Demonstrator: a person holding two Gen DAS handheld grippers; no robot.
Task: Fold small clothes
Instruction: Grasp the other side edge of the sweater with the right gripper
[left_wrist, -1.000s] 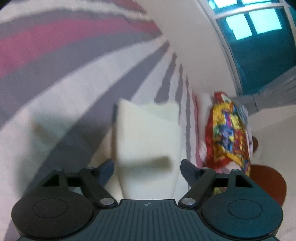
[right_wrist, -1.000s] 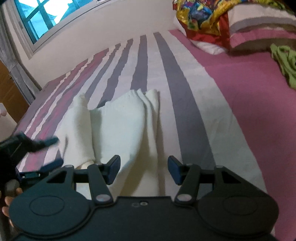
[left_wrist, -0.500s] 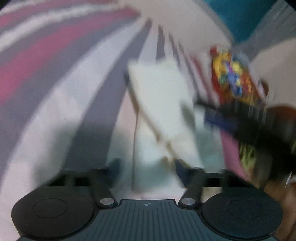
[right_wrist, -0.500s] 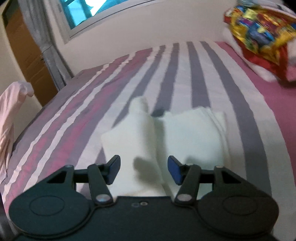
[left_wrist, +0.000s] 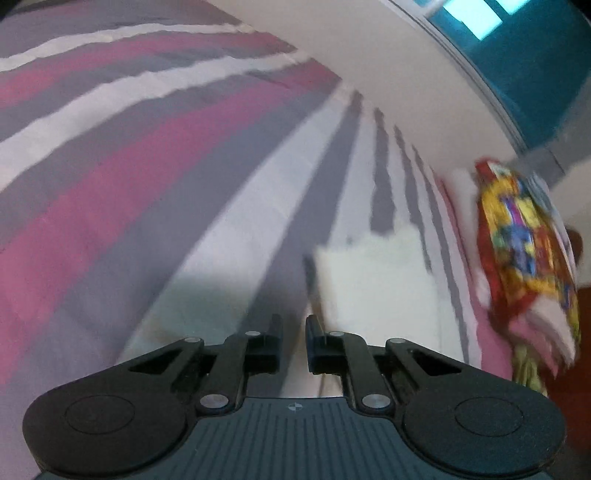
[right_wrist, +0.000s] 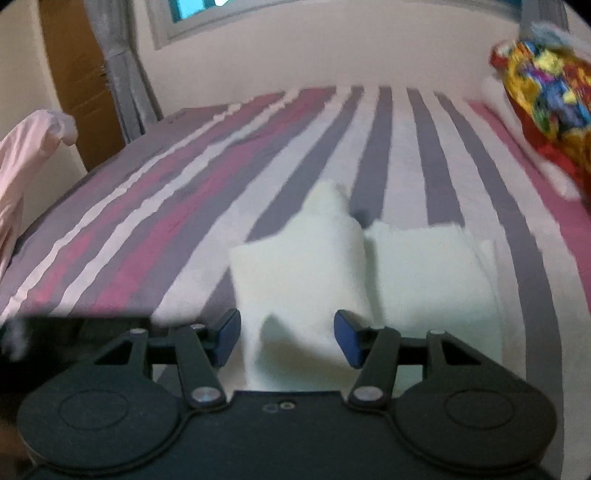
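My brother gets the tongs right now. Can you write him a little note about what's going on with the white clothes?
Left tongs: nearly shut, a narrow gap, nothing visibly gripped.
Right tongs: open, hovering over the near edge of the white garment, holding nothing.
The garment lies on the striped bedsheet, partly folded into two side-by-side panels with a crease between them.
Done: first folds. Left: fold the panels together into a compact bundle.
The colorful blanket isn't part of the job.

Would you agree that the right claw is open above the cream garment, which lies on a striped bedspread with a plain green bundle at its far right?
Not quite: the bundle is multicoloured, as the right wrist view shows. The right claw is open above the cream garment on the striped bedspread.
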